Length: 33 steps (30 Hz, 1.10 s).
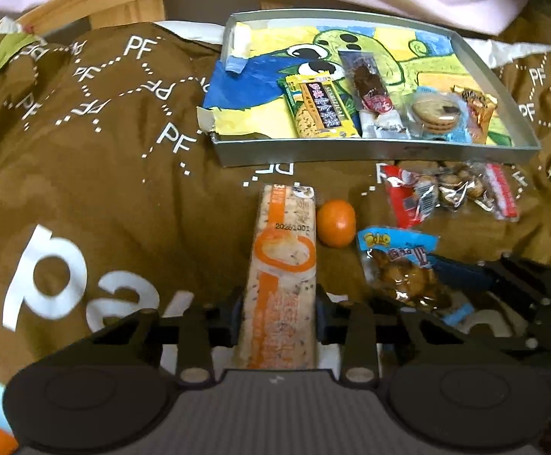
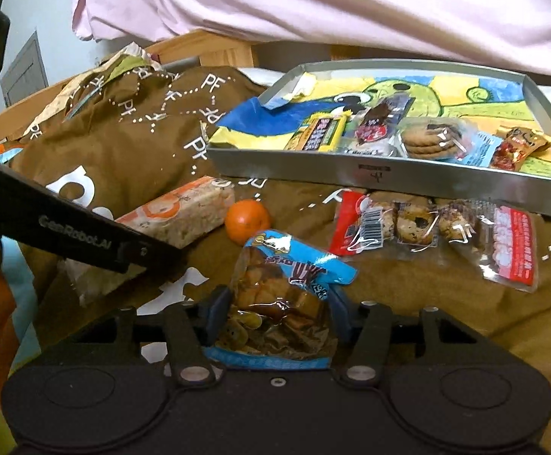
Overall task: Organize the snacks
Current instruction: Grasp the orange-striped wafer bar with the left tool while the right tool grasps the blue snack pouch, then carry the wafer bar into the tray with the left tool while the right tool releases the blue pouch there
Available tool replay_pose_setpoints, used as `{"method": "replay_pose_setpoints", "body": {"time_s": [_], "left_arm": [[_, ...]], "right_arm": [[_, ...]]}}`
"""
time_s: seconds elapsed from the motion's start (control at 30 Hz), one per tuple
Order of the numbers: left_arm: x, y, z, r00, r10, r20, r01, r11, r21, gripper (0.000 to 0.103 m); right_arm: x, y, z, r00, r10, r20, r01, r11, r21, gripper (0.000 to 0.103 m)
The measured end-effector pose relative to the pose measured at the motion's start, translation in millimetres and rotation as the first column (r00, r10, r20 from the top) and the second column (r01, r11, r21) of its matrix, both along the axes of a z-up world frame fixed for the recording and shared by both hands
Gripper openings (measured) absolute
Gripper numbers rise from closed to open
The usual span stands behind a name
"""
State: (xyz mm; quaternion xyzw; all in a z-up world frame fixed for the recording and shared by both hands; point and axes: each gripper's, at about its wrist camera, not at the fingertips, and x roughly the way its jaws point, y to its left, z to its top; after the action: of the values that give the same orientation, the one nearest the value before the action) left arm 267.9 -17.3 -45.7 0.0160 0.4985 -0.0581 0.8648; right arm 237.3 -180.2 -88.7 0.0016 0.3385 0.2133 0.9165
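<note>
My left gripper (image 1: 279, 313) is shut on a long orange-and-white rice cracker bar (image 1: 284, 261), which points toward the metal tray (image 1: 370, 149). The same bar (image 2: 178, 214) shows at the left in the right wrist view, under the left gripper's arm. My right gripper (image 2: 275, 313) is shut on a blue packet of brown snacks (image 2: 279, 295); that packet (image 1: 404, 269) lies right of the bar. A small orange (image 1: 336, 223) sits between them. A clear cookie pack with red ends (image 2: 438, 227) lies before the tray. Inside the tray rest several wrapped snacks, including a yellow bar (image 1: 319, 108).
Everything lies on a rumpled brown cloth printed with white letters (image 1: 97, 144). The tray floor carries a green, blue and yellow drawing (image 2: 476, 102). Pink fabric (image 2: 313, 3) hangs behind the tray. A wooden frame (image 2: 207, 49) shows at the back left.
</note>
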Motion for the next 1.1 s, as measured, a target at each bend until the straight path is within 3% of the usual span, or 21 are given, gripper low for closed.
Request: {"method": "replay_pose_setpoints", "body": {"time_s": [0.23,0.57,0.73,0.9,1.1], "left_arm": [[-14.2,3.6,16.0,0.997,0.078,-0.010,-0.078,0.992,-0.095,0.038],[-13.6,-17.0,61.0,0.984,0.090,0.152,-0.068,0.987,-0.144,0.038],[7.5,-35.0,78.6,0.968,0.095,0.232,-0.056,0.984,-0.169,0.038],[40.6,-53.6,86.0,0.945,0.122,0.304,-0.062,0.978,-0.201,0.038],[74.1,-82.3,82.8,0.925,0.137,0.354,-0.054,0.971,-0.233,0.038]], "right_arm": [[-17.1,-7.9,16.6,0.997,-0.007,0.077,0.008,1.000,-0.016,0.056],[-32.4,-31.0,63.4,0.958,-0.076,0.276,0.077,0.997,0.008,0.056],[-19.0,-48.9,80.5,0.909,-0.142,0.392,0.164,0.986,-0.023,0.056],[8.2,-71.5,88.9,0.867,-0.207,0.452,0.240,0.971,-0.017,0.056],[36.3,-100.8,84.3,0.859,-0.256,0.443,0.260,0.964,0.053,0.057]]}}
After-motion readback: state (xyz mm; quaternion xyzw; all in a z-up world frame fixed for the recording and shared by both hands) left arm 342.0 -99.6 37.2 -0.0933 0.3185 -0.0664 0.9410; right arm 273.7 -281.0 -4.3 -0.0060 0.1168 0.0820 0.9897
